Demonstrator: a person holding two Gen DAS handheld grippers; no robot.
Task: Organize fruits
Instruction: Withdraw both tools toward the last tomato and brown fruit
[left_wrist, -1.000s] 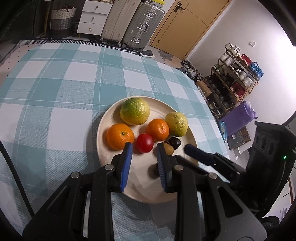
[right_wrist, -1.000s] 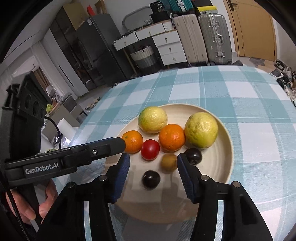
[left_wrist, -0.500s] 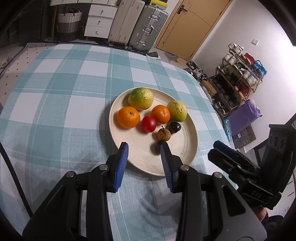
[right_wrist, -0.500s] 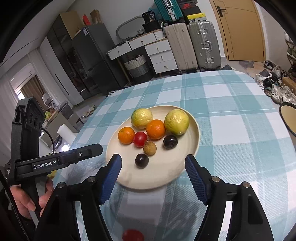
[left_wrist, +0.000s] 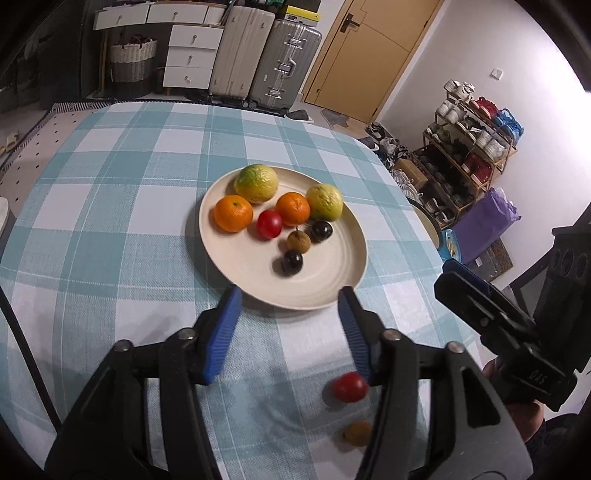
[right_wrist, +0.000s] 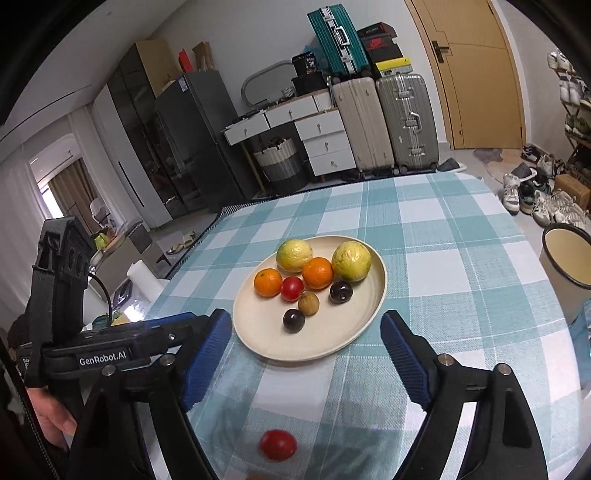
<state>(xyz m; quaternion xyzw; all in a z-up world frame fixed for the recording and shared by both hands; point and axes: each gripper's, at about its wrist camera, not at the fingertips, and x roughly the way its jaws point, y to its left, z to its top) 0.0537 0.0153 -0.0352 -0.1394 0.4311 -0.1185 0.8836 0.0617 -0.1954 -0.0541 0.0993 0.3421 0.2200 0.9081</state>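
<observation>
Plate (left_wrist: 347, 273) holds eight fruits; two lie loose on the surface (left_wrist: 110, 221).
My left tongs (left_wrist: 288, 325) and right tongs (right_wrist: 306, 354), just opening, stand spread and empty; red tomato (left_wrist: 350, 386) and brown fruit (left_wrist: 357, 432) outside plate.

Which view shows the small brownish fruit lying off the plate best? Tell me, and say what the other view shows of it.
The left wrist view: the small brownish fruit lies on the tablecloth just below the loose red tomato, blurred and partly behind a finger. The right wrist view catches only a sliver at its bottom edge.
</observation>
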